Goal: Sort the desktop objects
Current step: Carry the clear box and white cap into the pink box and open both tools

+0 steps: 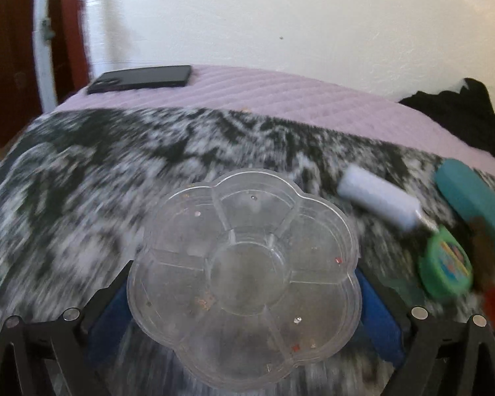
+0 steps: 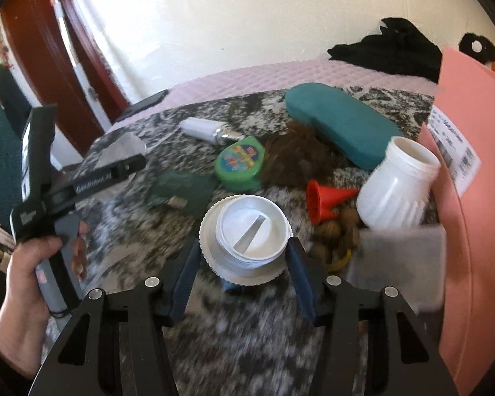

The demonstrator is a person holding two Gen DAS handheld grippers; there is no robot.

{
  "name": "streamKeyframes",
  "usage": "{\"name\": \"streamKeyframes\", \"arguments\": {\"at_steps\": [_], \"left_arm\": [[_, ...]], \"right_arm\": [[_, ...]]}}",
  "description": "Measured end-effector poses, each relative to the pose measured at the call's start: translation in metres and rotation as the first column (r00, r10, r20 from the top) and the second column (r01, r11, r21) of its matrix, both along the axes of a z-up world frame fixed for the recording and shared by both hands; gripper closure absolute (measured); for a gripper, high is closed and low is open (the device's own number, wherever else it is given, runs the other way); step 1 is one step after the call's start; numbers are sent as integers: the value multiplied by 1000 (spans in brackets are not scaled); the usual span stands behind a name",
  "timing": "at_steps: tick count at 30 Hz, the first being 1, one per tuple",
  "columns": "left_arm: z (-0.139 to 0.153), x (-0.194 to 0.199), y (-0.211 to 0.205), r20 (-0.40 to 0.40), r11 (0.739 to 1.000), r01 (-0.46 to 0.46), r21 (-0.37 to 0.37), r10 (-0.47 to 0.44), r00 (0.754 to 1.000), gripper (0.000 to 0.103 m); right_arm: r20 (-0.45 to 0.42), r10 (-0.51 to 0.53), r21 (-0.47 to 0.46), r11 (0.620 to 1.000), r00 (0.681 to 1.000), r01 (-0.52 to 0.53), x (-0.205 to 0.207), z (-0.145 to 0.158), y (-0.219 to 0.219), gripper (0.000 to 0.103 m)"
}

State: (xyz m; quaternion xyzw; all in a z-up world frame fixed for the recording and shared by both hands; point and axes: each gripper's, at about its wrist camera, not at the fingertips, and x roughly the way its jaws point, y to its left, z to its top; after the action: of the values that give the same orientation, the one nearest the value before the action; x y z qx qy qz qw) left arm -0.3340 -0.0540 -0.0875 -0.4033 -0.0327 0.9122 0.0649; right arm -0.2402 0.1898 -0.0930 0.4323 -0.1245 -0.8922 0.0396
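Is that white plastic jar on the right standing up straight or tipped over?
Tipped. The white jar leans toward the pink board, its open mouth angled up, with no lid on it.

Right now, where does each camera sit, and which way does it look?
Left wrist: on the left tool, facing down over the clear tray it holds; only its fingers show.
Right wrist: on the right tool, facing the white lid; left hand shows.
Shared: teal case, green box, phone.
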Motion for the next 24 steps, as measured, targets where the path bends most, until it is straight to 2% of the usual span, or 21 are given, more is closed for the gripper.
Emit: {"name": "streamKeyframes", "arguments": {"at_steps": [4, 10, 16, 20, 24], "left_arm": [[15, 57, -5, -12, 1000, -16, 1, 16, 1000, 5], [36, 153, 0, -44, 1000, 17, -12, -18, 999, 5], [57, 239, 9, -74, 998, 64, -19, -65, 995, 5], [73, 280, 23, -87, 995, 95, -31, -97, 991, 5], [94, 315, 57, -137, 984, 171, -46, -176, 975, 5]], "right_arm": [[-9, 29, -3, 1000, 1000, -29, 38, 14, -10, 47], [-19, 63, 1, 998, 998, -63, 108, 33, -23, 47], [-58, 67, 63, 996, 996, -63, 185, 57, -24, 47], [-102, 48, 111, 993, 994, -36, 235, 74, -14, 47], [-129, 13, 131, 991, 992, 4, 274, 84, 3, 47]]}}
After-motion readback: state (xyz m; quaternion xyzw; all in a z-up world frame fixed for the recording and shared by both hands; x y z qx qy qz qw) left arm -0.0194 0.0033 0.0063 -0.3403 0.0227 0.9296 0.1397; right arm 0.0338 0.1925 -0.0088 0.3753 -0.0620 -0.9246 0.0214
